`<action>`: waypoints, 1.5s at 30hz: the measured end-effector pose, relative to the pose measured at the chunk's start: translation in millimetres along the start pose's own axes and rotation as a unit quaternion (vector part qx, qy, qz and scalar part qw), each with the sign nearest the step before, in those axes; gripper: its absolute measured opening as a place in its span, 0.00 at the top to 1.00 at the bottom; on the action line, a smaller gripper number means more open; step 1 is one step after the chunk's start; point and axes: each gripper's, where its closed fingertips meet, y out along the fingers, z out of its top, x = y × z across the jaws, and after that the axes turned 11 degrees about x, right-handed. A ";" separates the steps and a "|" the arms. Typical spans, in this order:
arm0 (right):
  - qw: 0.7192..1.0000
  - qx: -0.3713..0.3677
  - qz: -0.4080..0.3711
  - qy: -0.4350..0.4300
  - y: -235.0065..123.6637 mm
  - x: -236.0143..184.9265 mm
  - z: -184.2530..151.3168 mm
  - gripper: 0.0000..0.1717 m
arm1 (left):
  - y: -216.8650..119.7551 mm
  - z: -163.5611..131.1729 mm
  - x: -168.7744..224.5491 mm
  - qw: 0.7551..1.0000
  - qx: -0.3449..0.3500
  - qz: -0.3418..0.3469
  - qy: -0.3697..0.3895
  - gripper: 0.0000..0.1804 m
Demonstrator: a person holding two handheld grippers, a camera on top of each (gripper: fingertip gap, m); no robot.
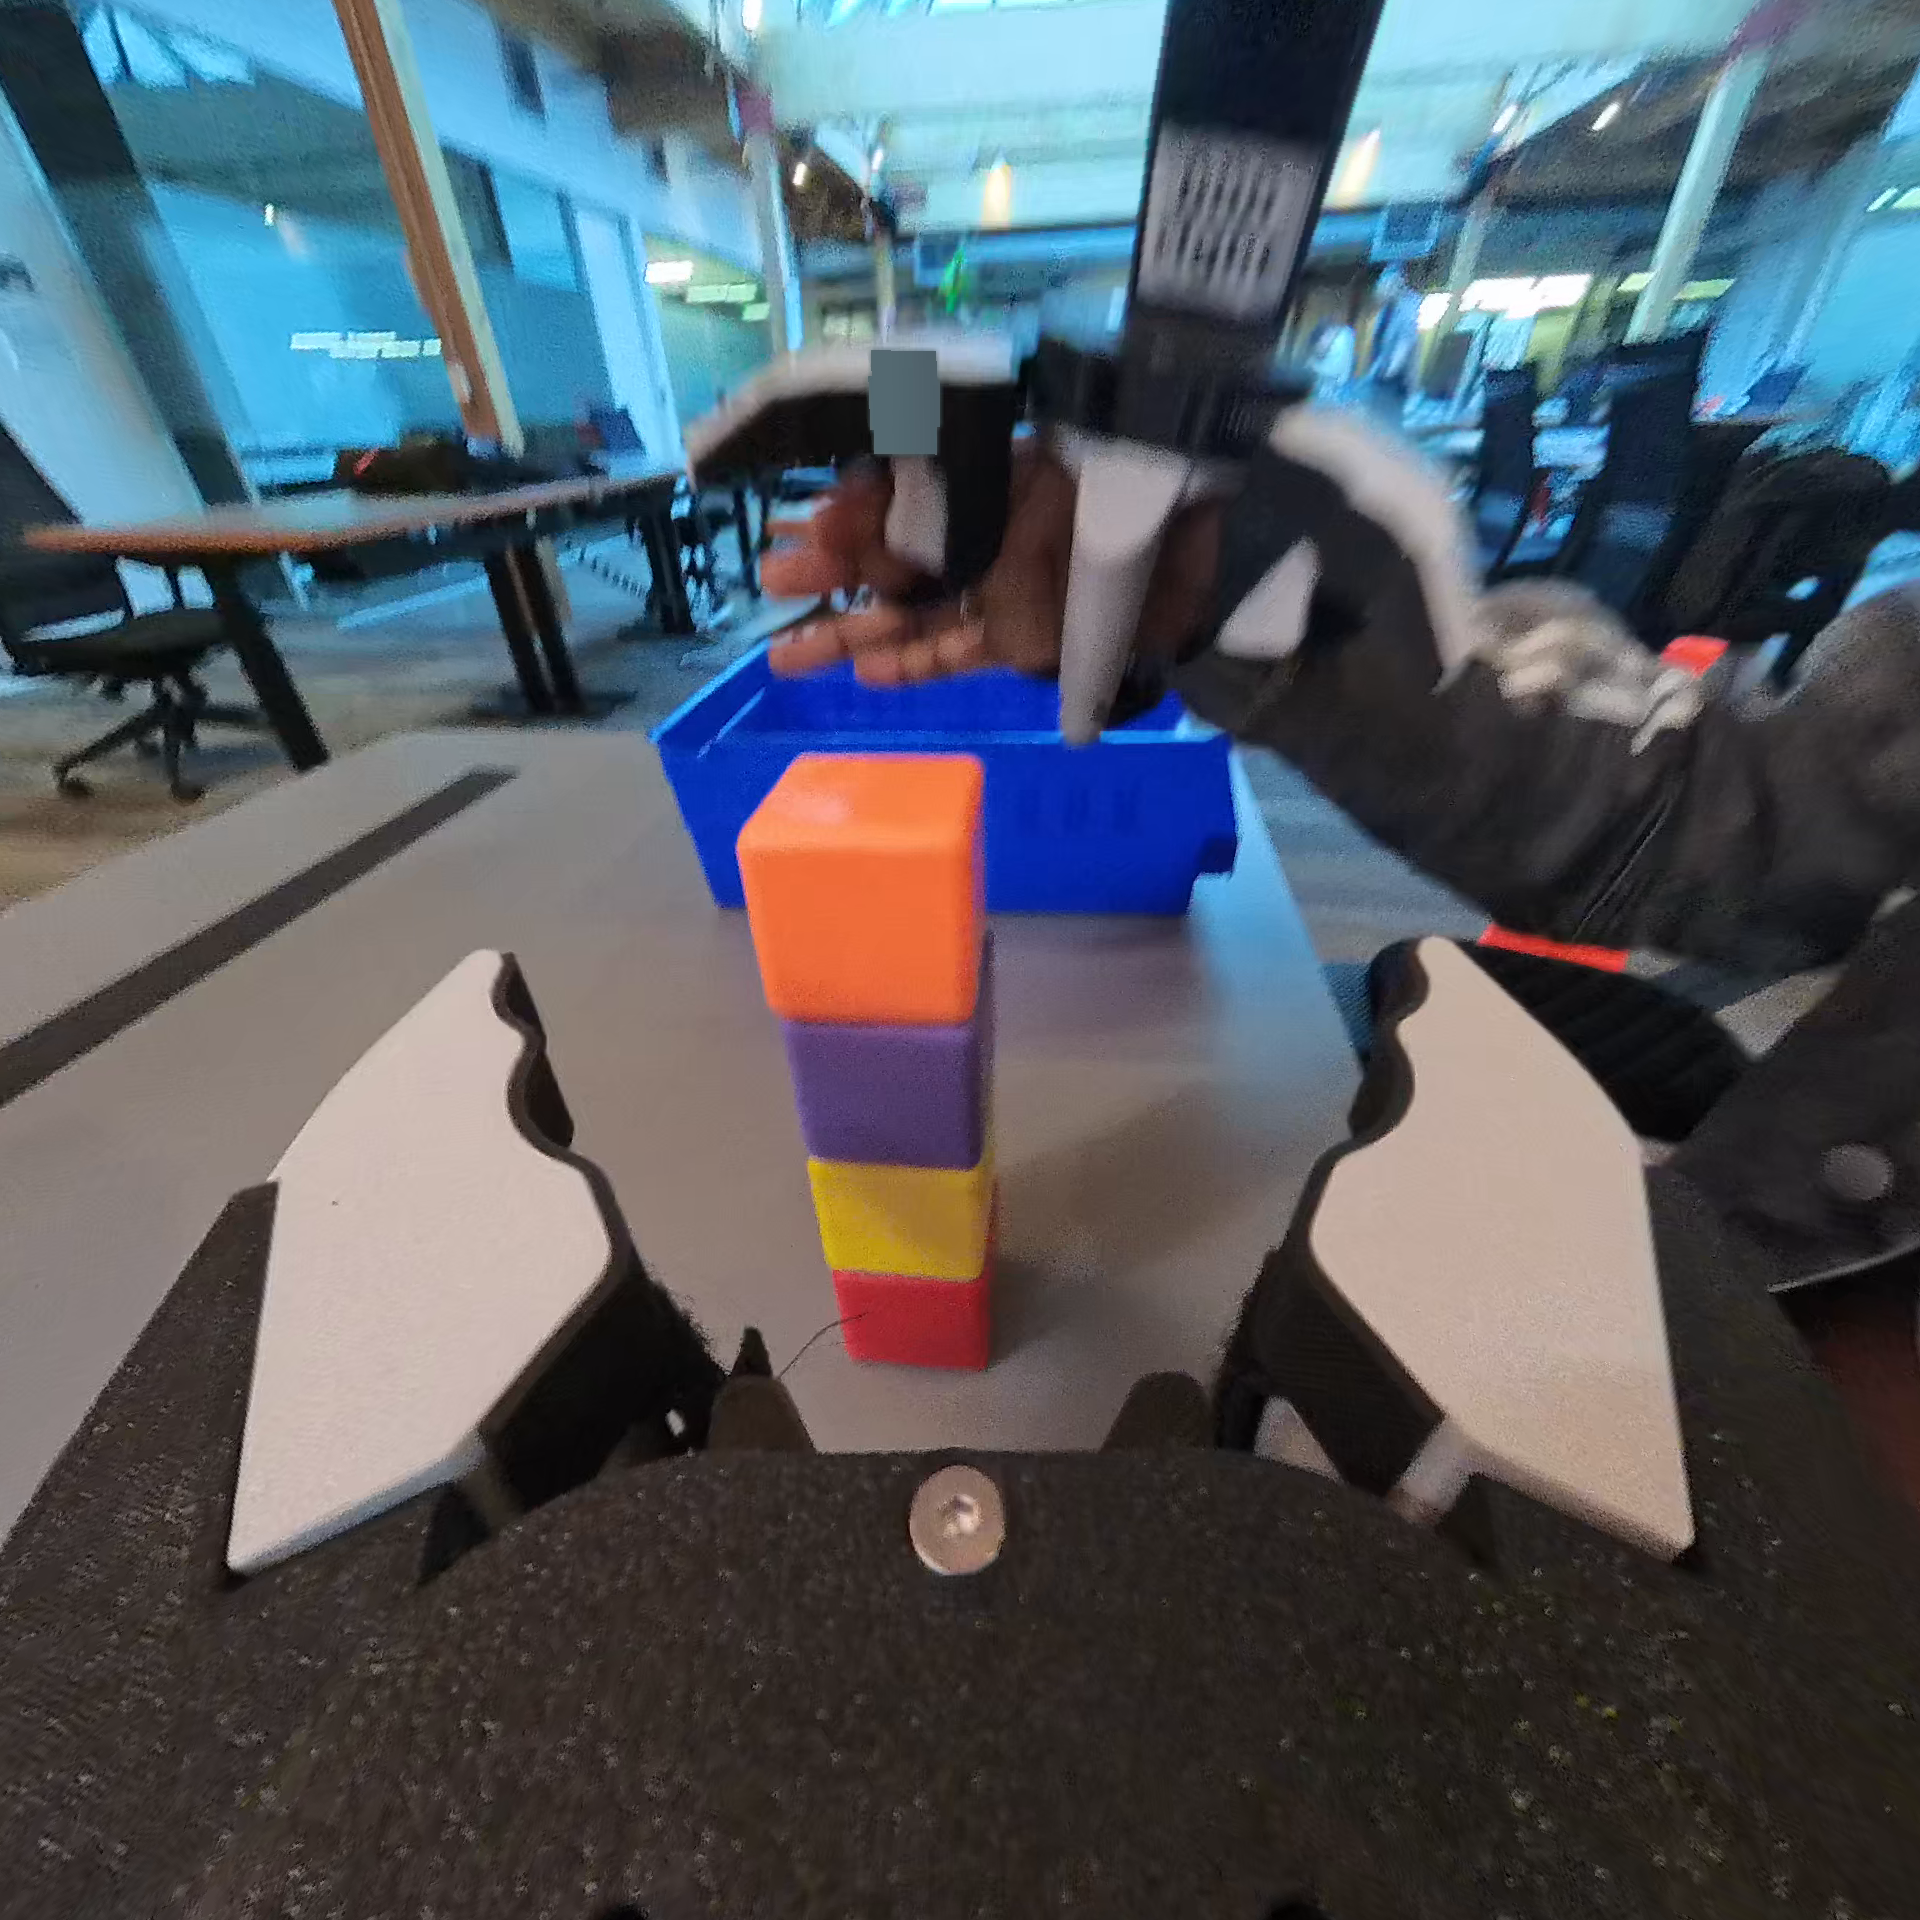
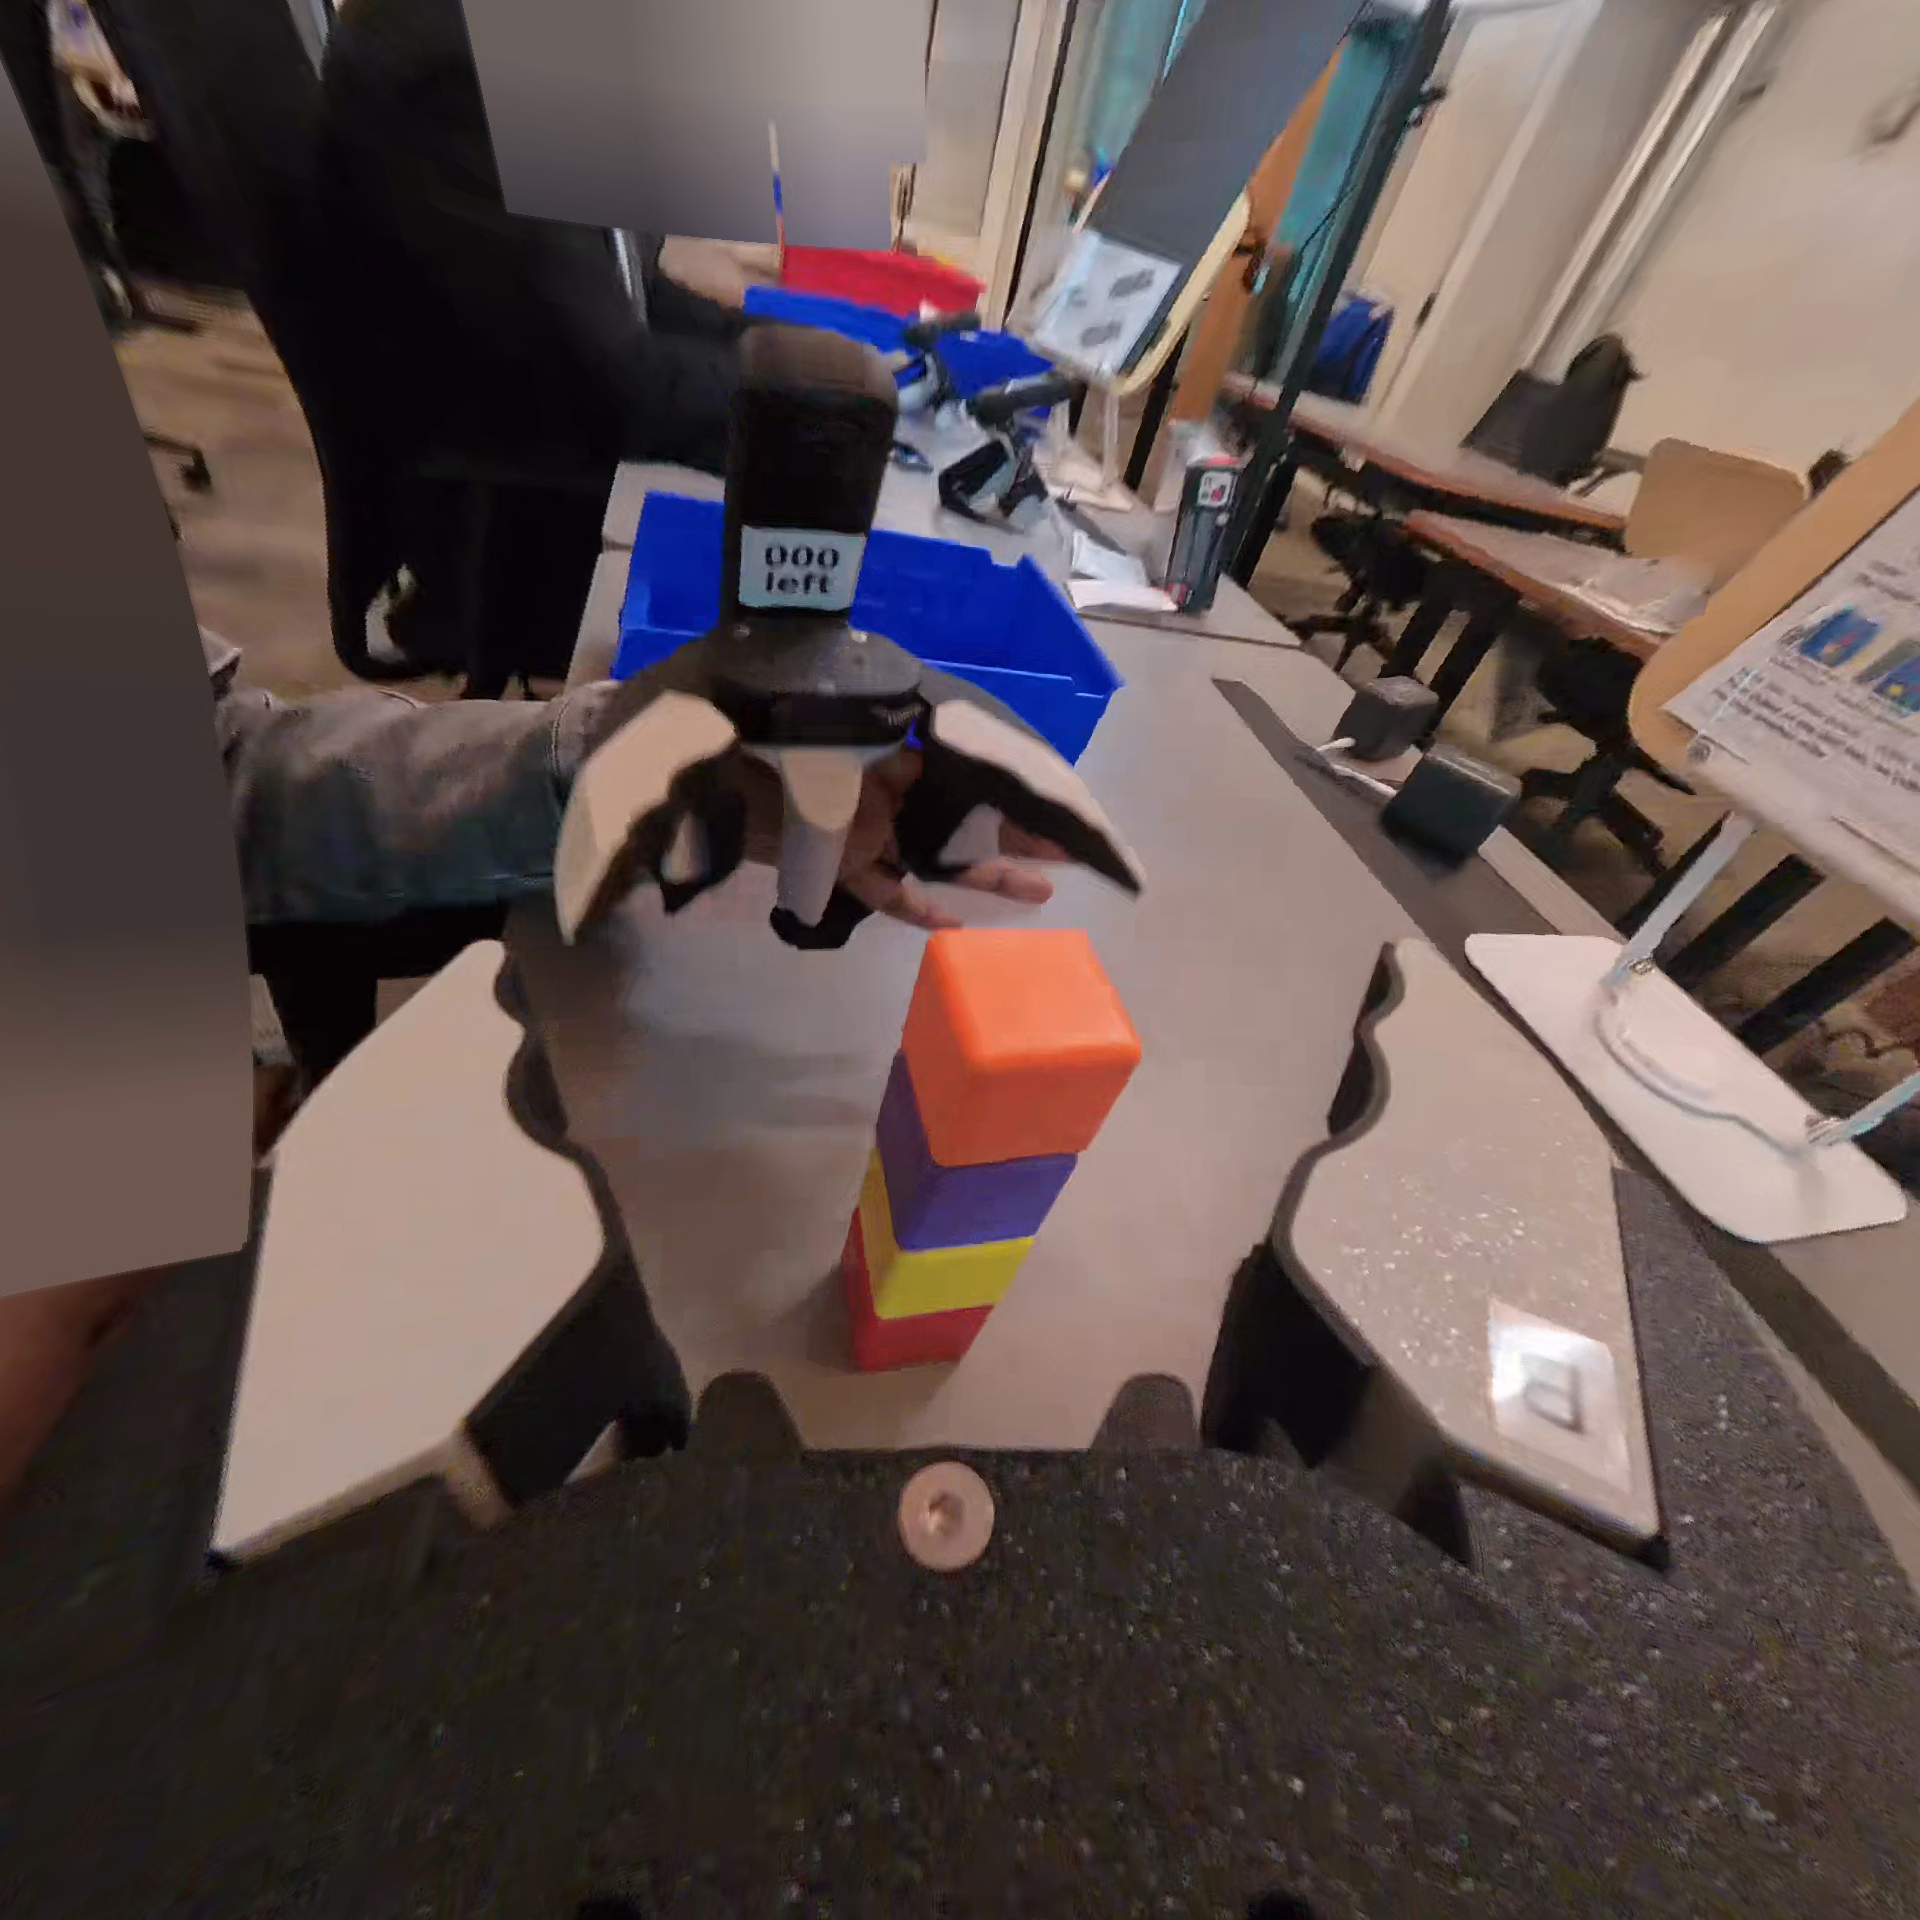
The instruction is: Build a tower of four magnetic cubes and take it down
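The left hand-held gripper (image 1: 940, 956) fills the bottom of its own view with fingers (image 1: 436, 1236) spread wide apart and nothing between the pads; the right hand-held gripper (image 2: 940, 951) stands the same way, wide apart and bare. Both hang back from the tower, which rises in the gap between each pair of fingers without touching either.

The tower stands on the grey counter (image 1: 364, 935): red cube (image 1: 914, 1317) at the bottom, yellow cube (image 1: 902, 1218) on it, purple cube (image 1: 885, 1093) next, orange cube (image 1: 864, 888) on top. All four are up, so the build looks done and the take-down seems to come next. Behind the tower sits a blue bin (image 1: 1091, 842).

The stack is not quite plumb: in the right wrist view each cube sits a little off from the one below. A finger that brushes the side on the way in could tip the whole column. Since the cubes are magnetic, pulling the orange cube straight up may well drag the purple one along, or lift the entire stack off the counter, unless the other hand-held gripper steadies the lower cubes. A slanted pull could also shear the column sideways and send cubes rolling toward the counter edge.
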 end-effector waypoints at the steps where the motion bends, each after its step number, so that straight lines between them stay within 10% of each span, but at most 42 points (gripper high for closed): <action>1: 1.000 0.012 -0.004 0.010 -5.3 -3.4 -5.3 0.16 | -2.2 10.1 4.8 1.000 0.015 -0.008 -0.001 0.19; 18: 0.994 0.095 -0.048 0.004 -31.7 -7.1 -16.7 0.16 | -5.5 16.2 12.9 1.000 0.026 -0.008 0.002 0.19; 34: 0.981 -0.186 -0.059 0.014 -35.9 -12.4 -104.5 0.18 | -28.8 -62.8 10.5 0.968 -0.248 0.005 0.036 0.20; 45: 0.979 -0.195 -0.058 0.015 -36.2 -13.0 -110.4 0.17 | -36.9 -84.9 12.6 0.950 -0.308 -0.007 0.042 0.20</action>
